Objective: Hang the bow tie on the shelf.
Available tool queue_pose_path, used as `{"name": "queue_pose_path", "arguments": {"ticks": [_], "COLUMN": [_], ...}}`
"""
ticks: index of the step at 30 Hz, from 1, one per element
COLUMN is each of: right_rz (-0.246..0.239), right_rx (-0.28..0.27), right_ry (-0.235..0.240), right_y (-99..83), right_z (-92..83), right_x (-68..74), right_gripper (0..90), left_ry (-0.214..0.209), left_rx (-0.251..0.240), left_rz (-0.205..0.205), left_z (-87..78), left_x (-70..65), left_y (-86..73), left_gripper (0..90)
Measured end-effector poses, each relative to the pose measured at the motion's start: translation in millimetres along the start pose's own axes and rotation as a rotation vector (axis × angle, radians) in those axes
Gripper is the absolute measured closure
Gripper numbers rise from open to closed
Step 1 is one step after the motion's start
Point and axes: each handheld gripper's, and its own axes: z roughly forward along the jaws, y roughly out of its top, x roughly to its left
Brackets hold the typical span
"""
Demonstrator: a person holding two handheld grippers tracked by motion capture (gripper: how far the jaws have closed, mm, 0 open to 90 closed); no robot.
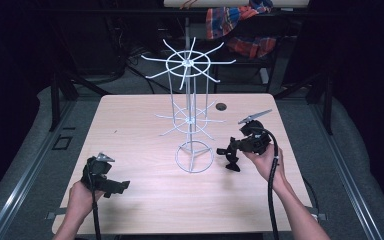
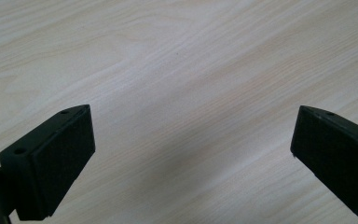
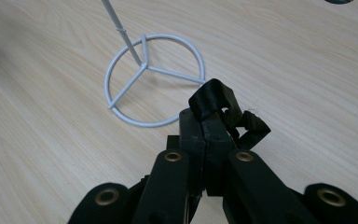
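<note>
The right gripper [image 3: 208, 119] has its fingers [image 3: 193, 135] clamped tight on a black strap [image 3: 214, 100], a small looped band that curls out past the tips and dangles just off the tabletop [image 3: 51, 140]. From the high view the strap [image 1: 230, 159] hangs beside the base ring of the white wire rack [image 1: 190, 100], near it but not touching, and the right gripper [image 1: 232, 155] is tilted down and toward the rack, which makes sense if the loop is meant for one of those hooks. The pinch sits on one edge of the band, leaving the loop free and open; that looks deliberate, since a free loop is what would slip over a prong. In the right gripper view the base ring [image 3: 154, 79] lies just ahead of the strap with the thin post rising from its hub. The upper tier of hooks fans out well above the hand, the lower tier nearer, so I judge a lift comes before any hanging. Over on the other side, the left gripper [image 1: 112, 186] rests low near the front corner of the tabletop, well apart from the rack, fingers [image 2: 56, 158] spread wide with nothing but bare wood between them; it seems parked, out of the way. A plaid cloth [image 1: 240, 25] sits on a frame behind the tabletop.
</note>
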Motion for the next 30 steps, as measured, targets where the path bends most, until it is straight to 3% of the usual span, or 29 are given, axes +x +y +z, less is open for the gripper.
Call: {"name": "queue_pose_path", "arguments": {"ticks": [30], "right_rz": [-0.031], "right_rx": [-0.007], "right_ry": [0.013], "right_y": [9.7], "right_z": [-18.0], "right_x": [5.4], "right_gripper": [89.5], "left_ry": [-0.002], "left_rx": [0.005], "left_rz": [0.002], "left_z": [0.1], "left_x": [-0.3], "left_y": [0.0], "left_gripper": [0.0]}}
